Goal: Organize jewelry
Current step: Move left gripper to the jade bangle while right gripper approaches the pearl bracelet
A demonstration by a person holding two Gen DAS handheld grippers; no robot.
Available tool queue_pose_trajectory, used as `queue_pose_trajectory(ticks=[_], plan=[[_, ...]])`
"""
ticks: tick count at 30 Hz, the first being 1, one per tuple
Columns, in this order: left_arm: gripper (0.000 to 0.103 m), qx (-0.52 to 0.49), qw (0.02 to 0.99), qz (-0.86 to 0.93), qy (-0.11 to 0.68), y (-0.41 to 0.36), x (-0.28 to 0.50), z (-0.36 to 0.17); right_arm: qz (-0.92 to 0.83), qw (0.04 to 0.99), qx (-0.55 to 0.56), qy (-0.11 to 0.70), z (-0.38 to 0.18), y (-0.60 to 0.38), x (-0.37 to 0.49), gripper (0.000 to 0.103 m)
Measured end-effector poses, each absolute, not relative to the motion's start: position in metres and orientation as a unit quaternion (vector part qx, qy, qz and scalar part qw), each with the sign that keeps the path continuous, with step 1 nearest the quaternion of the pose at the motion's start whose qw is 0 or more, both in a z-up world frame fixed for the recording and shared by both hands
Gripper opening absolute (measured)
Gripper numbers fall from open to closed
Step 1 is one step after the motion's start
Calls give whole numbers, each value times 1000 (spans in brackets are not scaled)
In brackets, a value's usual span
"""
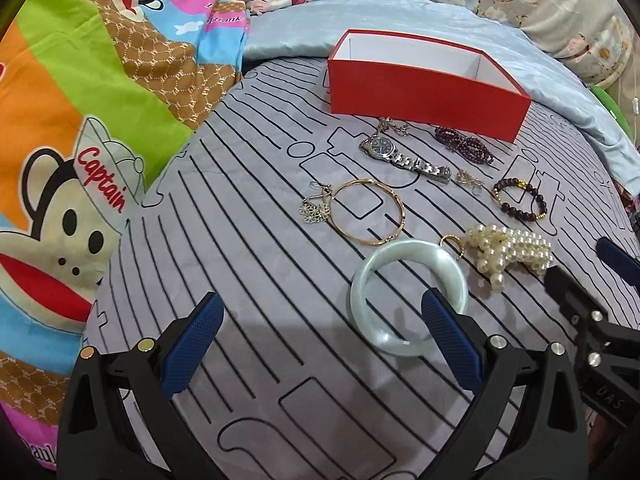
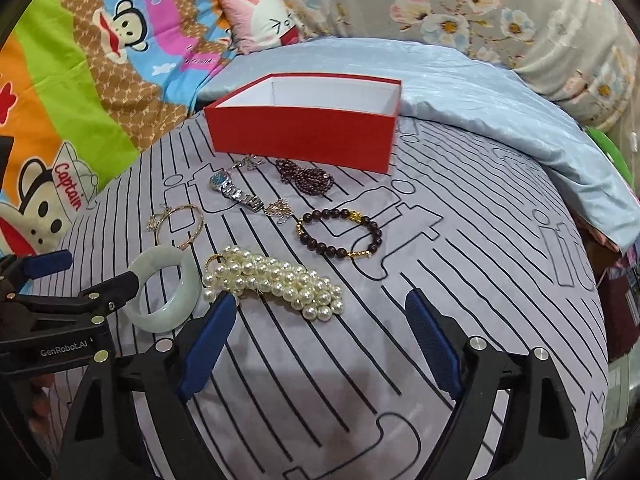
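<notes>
An open red box (image 1: 424, 90) with a white inside stands at the back of the grey striped cloth (image 1: 260, 280); it also shows in the right wrist view (image 2: 304, 136). In front lie a steel watch (image 1: 400, 154), a dark bead strand (image 1: 464, 145), a gold bangle (image 1: 370, 212), a dark bead bracelet (image 2: 340, 234), a pearl bunch (image 2: 276, 284) and a pale jade bangle (image 1: 408, 294). My left gripper (image 1: 324, 344) is open, its right finger over the jade bangle's rim. My right gripper (image 2: 320, 344) is open and empty, just short of the pearls.
A small flower pendant (image 1: 316, 208) and small chain pieces (image 1: 468, 180) lie among the jewelry. A colourful cartoon blanket (image 1: 80, 120) lies to the left. A pale blue quilt (image 2: 500, 92) and floral bedding (image 2: 520, 16) lie behind and to the right.
</notes>
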State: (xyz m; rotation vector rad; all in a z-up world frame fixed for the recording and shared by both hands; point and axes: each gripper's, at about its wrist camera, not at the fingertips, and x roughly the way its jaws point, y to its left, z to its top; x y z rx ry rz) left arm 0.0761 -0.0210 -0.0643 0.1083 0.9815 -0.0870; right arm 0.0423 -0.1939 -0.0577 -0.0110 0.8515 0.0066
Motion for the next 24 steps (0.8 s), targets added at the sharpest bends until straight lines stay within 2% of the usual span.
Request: queue_pose_trajectory(ticks=[11, 17, 19, 20, 22, 24], plan=[[96, 53, 870, -48, 488, -25, 91, -79, 73, 906, -69, 411, -65, -186, 70, 83], [92, 47, 864, -52, 498, -25, 97, -84, 112, 895, -55, 428, -73, -188, 79, 73], [91, 48, 864, -53, 499, -25, 98, -85, 119, 890, -46, 437, -75, -188, 80, 61], [89, 48, 863, -54, 499, -26, 98, -86, 121, 888, -41, 442, -77, -188, 79, 59], [84, 46, 861, -58, 503, -26, 99, -87, 118, 883, -33, 453, -81, -188, 77, 46], [82, 37, 857, -65, 511, -24, 100, -90, 112, 883, -27, 455, -83, -189, 74, 39]])
